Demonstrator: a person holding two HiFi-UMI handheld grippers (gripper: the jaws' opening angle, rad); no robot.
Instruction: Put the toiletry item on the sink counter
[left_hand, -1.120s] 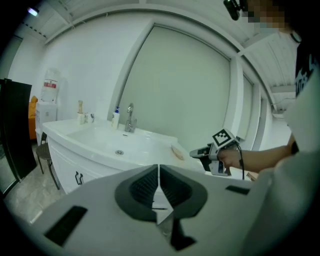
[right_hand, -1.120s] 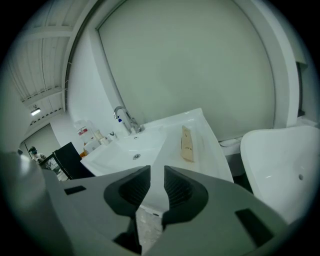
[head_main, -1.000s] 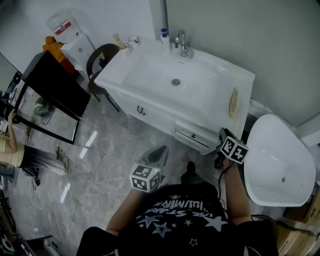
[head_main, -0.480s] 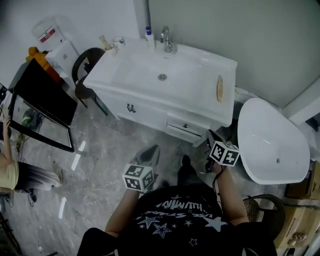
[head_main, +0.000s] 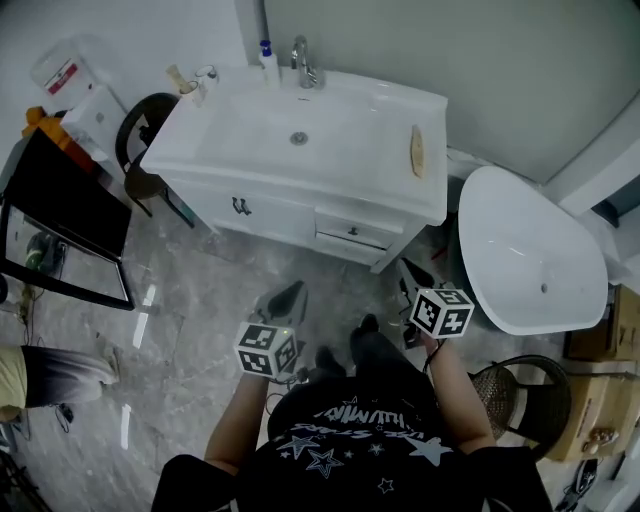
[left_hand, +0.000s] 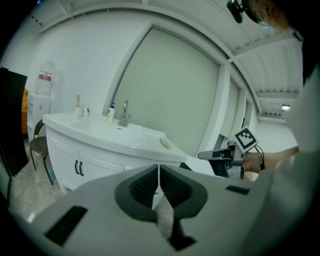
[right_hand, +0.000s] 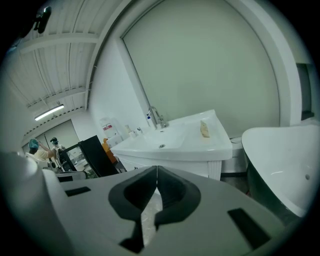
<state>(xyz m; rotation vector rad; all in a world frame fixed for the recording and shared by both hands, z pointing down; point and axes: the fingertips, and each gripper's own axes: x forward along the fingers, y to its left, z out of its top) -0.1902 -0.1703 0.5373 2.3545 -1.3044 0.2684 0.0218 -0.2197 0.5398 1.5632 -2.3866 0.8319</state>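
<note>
Left claw (left_hand: 158, 172) and right claw (right_hand: 156, 175), both clenched on nothing, face the white sink desk (head_main: 434, 170).

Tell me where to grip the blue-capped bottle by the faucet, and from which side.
Take the bottle by its white body, below the cap. It stands upright at the back edge, faucet close beside it and wall behind, so probably come level from the front.

Closed tongs (left_hand: 159, 179) before sink counter (left_hand: 102, 132)
</note>
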